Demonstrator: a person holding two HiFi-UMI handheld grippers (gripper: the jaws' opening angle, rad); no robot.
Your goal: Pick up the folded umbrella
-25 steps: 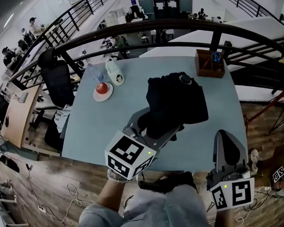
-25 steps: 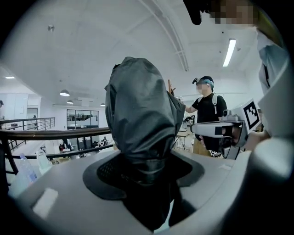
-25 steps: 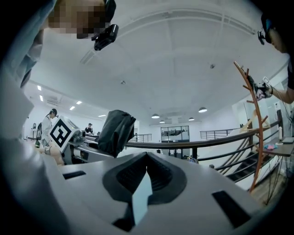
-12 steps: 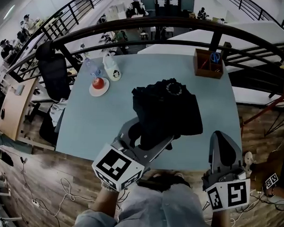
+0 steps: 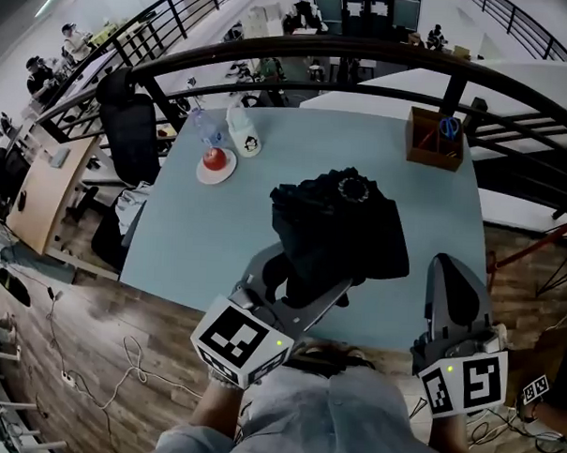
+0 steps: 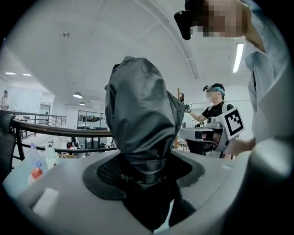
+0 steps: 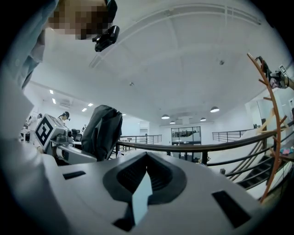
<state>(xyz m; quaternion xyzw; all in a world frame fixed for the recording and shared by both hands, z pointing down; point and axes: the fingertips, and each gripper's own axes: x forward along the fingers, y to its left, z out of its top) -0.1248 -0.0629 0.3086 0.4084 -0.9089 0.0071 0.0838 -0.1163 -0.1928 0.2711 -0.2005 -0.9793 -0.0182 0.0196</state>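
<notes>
Little changes from a moment ago: the black folded fabric umbrella [image 5: 340, 228] stays clamped in the left gripper [image 5: 305, 273], lifted above the pale blue surface [image 5: 208, 236], so the pick-up seems done, while the right gripper [image 5: 454, 285] is closed and empty.

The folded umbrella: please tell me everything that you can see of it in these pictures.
The folded umbrella is black; its loose cloth looks thin, creased and slightly shiny, like synthetic fabric. A round ribbed cap shows at its far end, and a band wraps its narrow end. The left gripper is shut on that narrow end, and the bundle stands out beyond the jaws, seemingly held above the pale blue table. Nothing else touches it; the empty right gripper is apart.
</notes>
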